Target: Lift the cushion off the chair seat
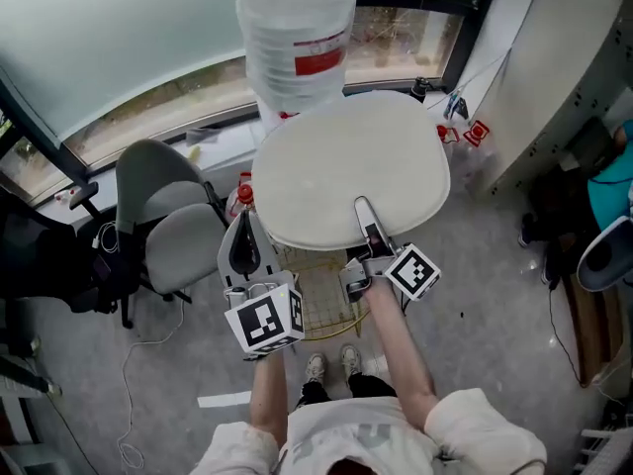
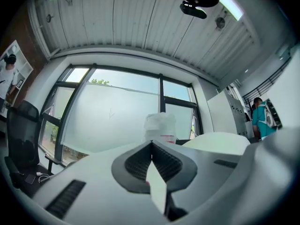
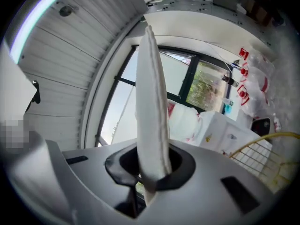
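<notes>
**Cushion up off the seat, right gripper clamped on it**

The right gripper point(image 1: 364, 211) had its jaws closed tight on the cushion's point(image 1: 346, 166) 6 o'clock rim, with one finger lying across the top face. In the right gripper view the cushion stood edge-on between the jaws. The left gripper point(image 1: 246, 228) sat at the cushion's 8 o'clock edge, jaw tips pressed together with no cushion between them. The cushion hung above the yellow wire chair seat point(image 1: 321, 305). A grey office chair point(image 1: 173, 226) stood at 9 o'clock, and a big water bottle point(image 1: 297, 38) at 12 by the window point(image 1: 99, 47).

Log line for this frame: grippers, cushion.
right gripper: shut on cushion edge | left gripper: shut, empty | cushion: held above wire chair
</notes>
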Demonstrator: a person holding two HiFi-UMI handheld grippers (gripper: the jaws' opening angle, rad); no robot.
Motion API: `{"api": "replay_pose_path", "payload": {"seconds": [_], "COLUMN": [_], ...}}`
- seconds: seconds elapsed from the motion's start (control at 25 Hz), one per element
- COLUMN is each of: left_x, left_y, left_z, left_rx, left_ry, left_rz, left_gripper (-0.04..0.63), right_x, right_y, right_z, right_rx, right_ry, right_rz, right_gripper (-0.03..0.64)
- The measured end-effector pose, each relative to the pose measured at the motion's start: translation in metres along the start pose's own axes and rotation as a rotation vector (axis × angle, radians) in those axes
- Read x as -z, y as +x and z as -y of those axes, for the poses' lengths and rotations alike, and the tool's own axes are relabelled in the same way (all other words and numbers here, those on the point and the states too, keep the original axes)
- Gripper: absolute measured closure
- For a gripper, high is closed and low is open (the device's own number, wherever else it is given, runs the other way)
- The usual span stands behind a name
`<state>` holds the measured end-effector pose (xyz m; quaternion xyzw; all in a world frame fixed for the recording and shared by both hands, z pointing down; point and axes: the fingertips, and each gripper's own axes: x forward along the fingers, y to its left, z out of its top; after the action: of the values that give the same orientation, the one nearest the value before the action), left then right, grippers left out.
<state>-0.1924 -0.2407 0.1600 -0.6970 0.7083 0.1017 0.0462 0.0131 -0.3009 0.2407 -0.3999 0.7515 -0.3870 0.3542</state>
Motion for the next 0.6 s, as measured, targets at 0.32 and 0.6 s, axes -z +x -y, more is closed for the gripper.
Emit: {"api": "replay_pose_path", "payload": {"seconds": [0.32,0.6], "left_x": [-0.077,-0.117], "left_y": [-0.003,-0.016], "left_z": [0.026,0.035], "left_rx": [0.052,0.058], "left_ry": [0.037,0.031], "left_rz": [0.113,0.193], "left_gripper": [0.583,0.583], "right_x": [-0.074,-0.092], "right_y": [-0.005,-0.025], "right_z": [-0.117,-0.179], "right_rx": [-0.086,-0.117], "right_ry": [-0.389,-0.66], "right_rz": [0.136,0.23], "right_gripper": [0.571,0.571]}}
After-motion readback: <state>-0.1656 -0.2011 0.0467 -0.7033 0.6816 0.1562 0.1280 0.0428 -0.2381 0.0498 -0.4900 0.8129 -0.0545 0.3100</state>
